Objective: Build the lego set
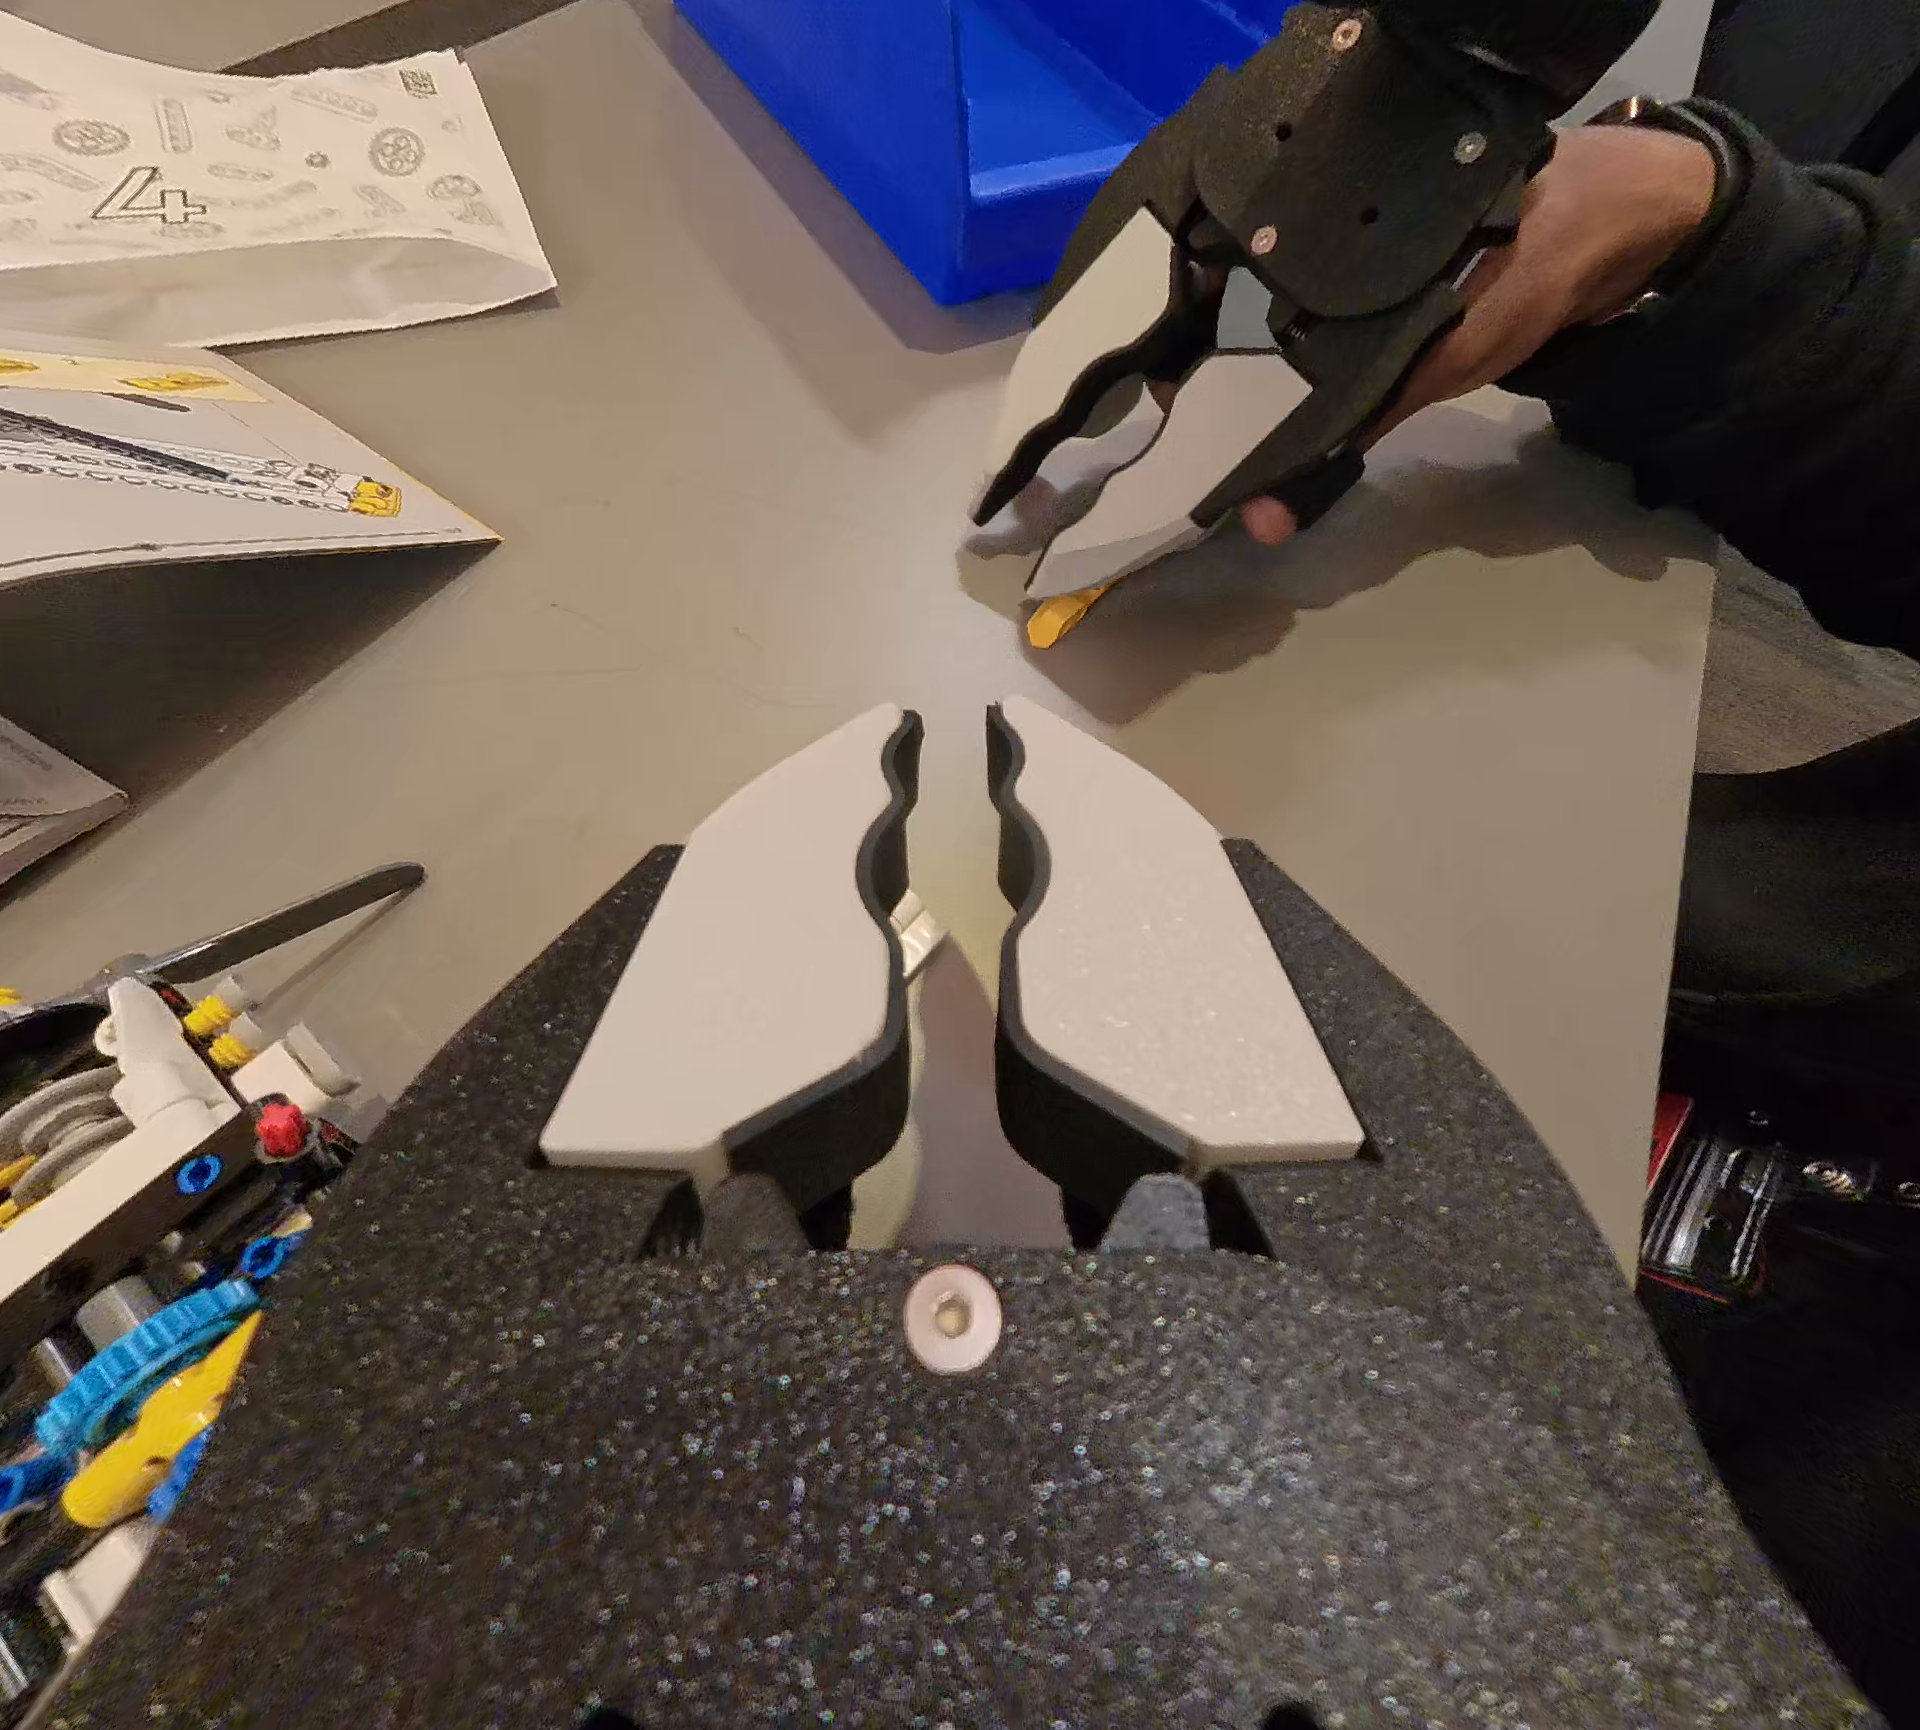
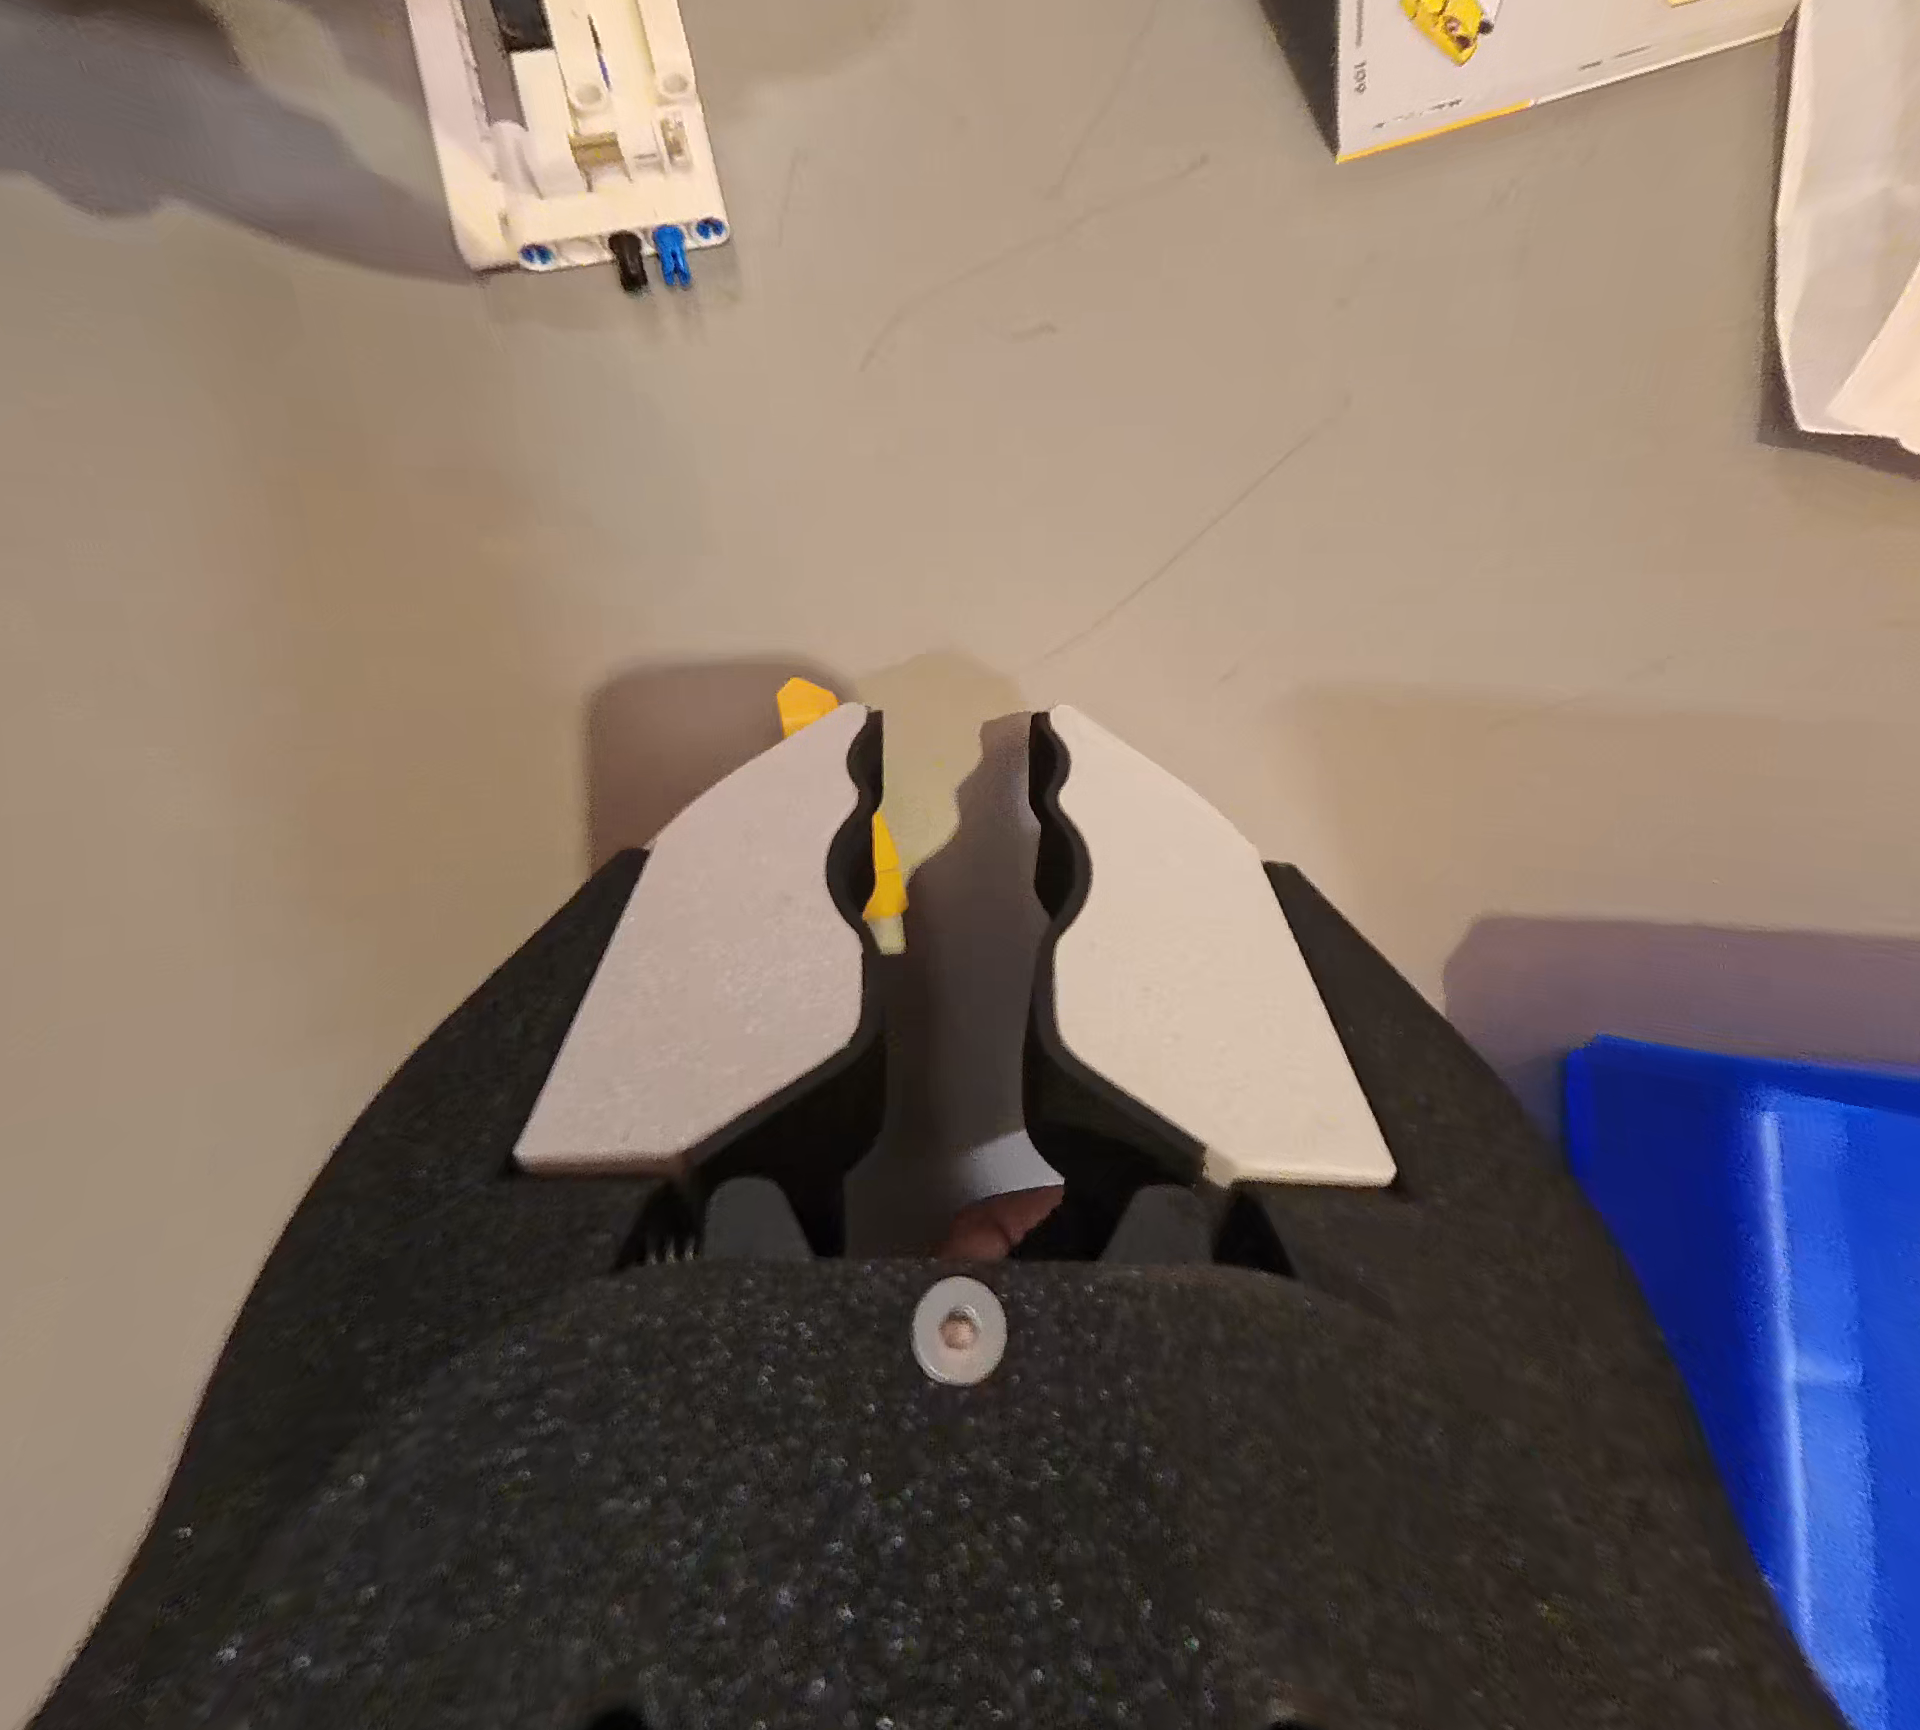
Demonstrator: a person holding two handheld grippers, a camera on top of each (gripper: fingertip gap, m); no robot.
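The right gripper [image 2: 956, 719] stood with its jaws apart, tips down close to the grey table [image 1: 727, 485], and gripped nothing. A small yellow piece [image 2: 805, 704] lay on the table by its left finger [image 2: 748, 901], one end poking out past the tip and the rest running along that finger's inner pad. The other pad was clear of it. In the left wrist view the same piece [image 1: 1055, 615] showed from under the near finger. Judged from that, a sound hold would have needed the piece centred between both pads first, since it sat to one side and partly beneath a finger.

The left gripper [image 1: 954, 714] hovered nearer, its jaws a little apart with bare table between the tips. A small pale piece [image 1: 916, 934] showed farther back against the left pad only, so it was not clamped.

The open room lay in the middle of the table, between the two grippers. A blue bin [image 1: 831, 18] stood just beyond the right gripper. An instruction booklet [image 1: 156, 454] and a paper bag [image 1: 260, 174] lay far left, and a brick-built model [image 1: 156, 1161] sat near left, beside the left gripper. The table's right edge [image 1: 1704, 641] ran close behind the person's hand [image 1: 1558, 257].
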